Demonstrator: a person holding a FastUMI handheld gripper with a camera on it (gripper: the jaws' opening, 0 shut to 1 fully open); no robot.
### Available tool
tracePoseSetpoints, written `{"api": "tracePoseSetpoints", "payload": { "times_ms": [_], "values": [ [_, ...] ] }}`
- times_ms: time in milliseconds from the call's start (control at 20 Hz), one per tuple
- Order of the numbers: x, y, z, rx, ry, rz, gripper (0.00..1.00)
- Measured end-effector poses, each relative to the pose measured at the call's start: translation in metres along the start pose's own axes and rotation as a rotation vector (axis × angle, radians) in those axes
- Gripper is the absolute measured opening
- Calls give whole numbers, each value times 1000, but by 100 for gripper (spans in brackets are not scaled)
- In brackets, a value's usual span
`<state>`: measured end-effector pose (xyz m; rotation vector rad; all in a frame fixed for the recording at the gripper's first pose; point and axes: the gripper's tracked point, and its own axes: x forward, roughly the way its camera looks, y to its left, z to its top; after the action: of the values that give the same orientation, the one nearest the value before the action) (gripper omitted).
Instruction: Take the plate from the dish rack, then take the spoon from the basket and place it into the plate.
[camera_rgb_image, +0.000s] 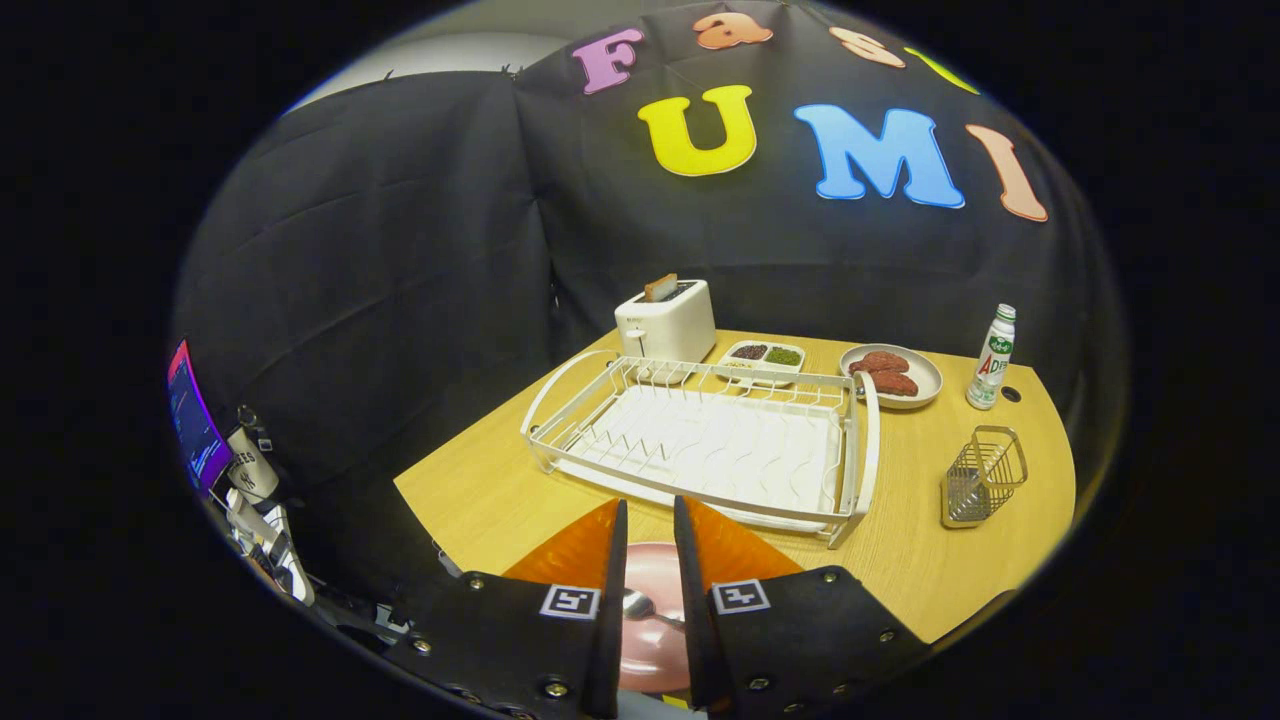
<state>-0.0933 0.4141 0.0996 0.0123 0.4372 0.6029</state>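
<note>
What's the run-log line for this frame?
round pink plate: on table, metal spoon in it | gripper: open above plate | white wire dish rack: empty

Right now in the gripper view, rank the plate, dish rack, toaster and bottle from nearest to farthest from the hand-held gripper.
1. Plate, with spoon, between the hand-held gripper fingers.
2. Dish rack, just ahead.
3. Toaster, beyond the rack.
Bottle, far right: too close to call against the toaster.

The gripper view looks forward and down from above the table's (500, 490) near edge toward the booth wall (400, 250).
</note>
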Motion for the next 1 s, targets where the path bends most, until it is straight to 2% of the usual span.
{"api": "tracePoseSetpoints", "payload": {
  "times_ms": [250,650,1000],
  "values": [
    [-29,-34,55,-4,-161,-69,26],
    [-101,-105,162,-61,-443,-233,27],
    [-155,-135,200,-78,-570,-326,26]
  ]
}}
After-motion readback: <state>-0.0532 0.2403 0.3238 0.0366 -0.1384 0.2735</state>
